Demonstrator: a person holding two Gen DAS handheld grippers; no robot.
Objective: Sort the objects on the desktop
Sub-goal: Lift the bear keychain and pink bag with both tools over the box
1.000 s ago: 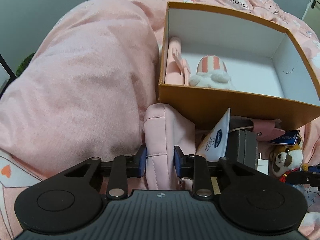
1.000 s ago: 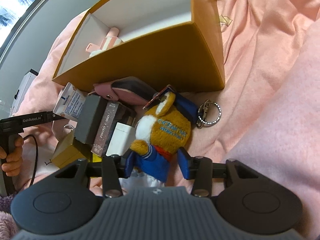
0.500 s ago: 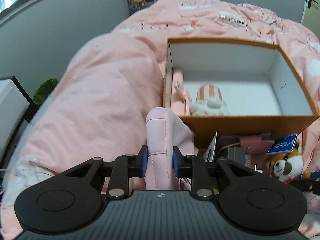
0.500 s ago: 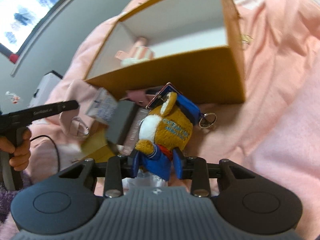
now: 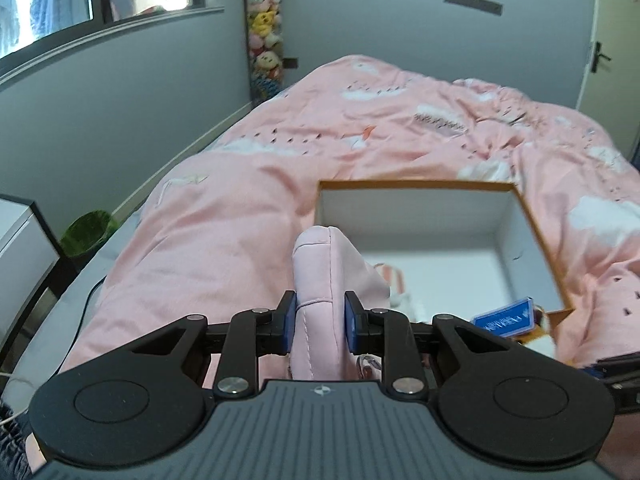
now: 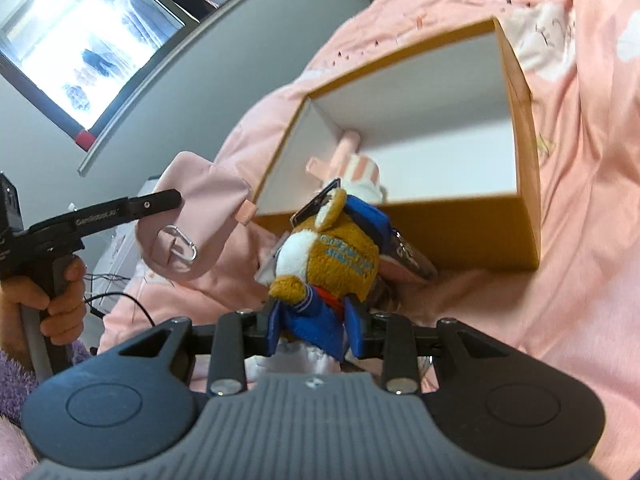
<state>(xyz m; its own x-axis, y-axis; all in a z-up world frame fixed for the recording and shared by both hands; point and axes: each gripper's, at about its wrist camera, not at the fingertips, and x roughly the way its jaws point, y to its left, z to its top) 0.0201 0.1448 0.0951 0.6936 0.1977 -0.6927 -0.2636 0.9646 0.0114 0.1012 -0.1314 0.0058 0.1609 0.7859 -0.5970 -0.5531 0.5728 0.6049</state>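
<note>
Your left gripper (image 5: 320, 316) has its blue-padded fingers (image 5: 289, 320) pinching a soft pale-pink fabric pouch (image 5: 320, 280), which stands up between them, lifted clear of the bed, at the near left corner of the open orange cardboard box with a white interior (image 5: 532, 220). From your right wrist camera the same pouch (image 6: 192, 216) hangs with a small silver carabiner clip (image 6: 182, 242) dangling from it (your left hand (image 6: 52, 296) shows wrapped round the handle).

Your right gripper (image 6: 314, 330) has its fingers (image 6: 273, 328) closed on the blue-jacketed lower body of a brown plush bear keychain (image 6: 328, 256), raised just before the box's near wall (image 6: 472, 232). A blue tag (image 5: 504, 318) belonging to the bear peeks in at the box's near right corner in the left view.

Inside the box, a pink-and-white striped plush (image 6: 360, 168) and a pink strap-like item (image 6: 344, 148) lie against the left wall.

Beyond, the pink quilt with white cloud print (image 5: 400, 120) covers the bed, and a column of stuffed toys (image 5: 264, 36) stands against the grey wall.
</note>
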